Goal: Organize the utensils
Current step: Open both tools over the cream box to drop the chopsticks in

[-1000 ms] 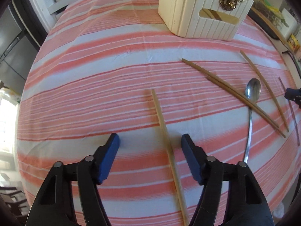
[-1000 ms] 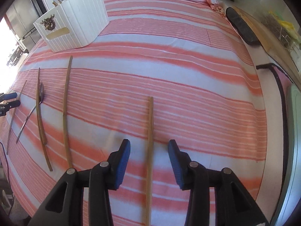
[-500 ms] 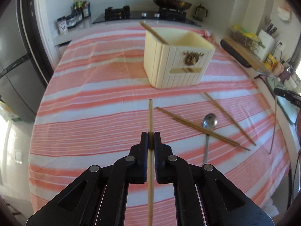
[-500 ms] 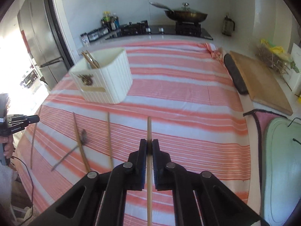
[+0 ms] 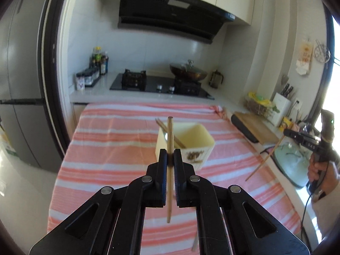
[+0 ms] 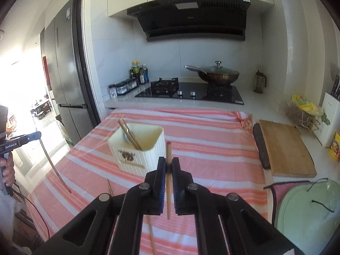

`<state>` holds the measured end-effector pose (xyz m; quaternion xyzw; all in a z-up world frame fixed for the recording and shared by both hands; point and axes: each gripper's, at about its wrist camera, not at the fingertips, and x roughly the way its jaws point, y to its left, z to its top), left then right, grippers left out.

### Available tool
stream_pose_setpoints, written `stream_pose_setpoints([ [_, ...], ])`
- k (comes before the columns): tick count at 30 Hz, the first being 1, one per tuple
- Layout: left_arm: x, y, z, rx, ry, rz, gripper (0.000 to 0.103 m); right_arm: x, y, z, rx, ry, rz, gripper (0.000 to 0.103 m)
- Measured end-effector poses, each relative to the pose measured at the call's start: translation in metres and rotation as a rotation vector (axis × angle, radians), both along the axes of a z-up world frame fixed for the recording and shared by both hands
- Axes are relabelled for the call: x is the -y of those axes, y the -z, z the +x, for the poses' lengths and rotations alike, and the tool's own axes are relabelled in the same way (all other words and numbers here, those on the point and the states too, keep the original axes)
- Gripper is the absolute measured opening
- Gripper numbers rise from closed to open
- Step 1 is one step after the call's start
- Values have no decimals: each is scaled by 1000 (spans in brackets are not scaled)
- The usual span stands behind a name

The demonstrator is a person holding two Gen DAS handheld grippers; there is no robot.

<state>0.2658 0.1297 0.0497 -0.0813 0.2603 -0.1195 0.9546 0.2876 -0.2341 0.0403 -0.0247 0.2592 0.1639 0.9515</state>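
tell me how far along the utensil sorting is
Done: a pair of chopsticks already stands in the cream holder. In hand: the left gripper and right gripper each clamp one chopstick above the table. Left: dropping both in, plus a loose chopstick on the striped cloth.

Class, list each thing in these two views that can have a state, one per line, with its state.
Left gripper: shut on a chopstick, lifted off the table.
Right gripper: shut on a chopstick, also lifted.
Holder: upright, open-topped, chopsticks leaning inside.
Pan: on the stove, lid on.
Loose chopstick: lying on the cloth.
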Motion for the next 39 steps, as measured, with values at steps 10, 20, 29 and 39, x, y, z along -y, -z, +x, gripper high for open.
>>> stream_pose_setpoints([
  [10,28,-57,105,167,-102,-76,4,-70,-83,76,218,-46,32,6],
  [20,65,41,200,-149,-94,-18,4,-136,11,162,-46,-98,-57,6],
  [29,65,79,181,-276,-35,-23,59,-138,48,169,-125,-98,-11,47],
  [39,40,143,32,-341,19,206,85,-49,117,34,-171,-64,-95,54],
])
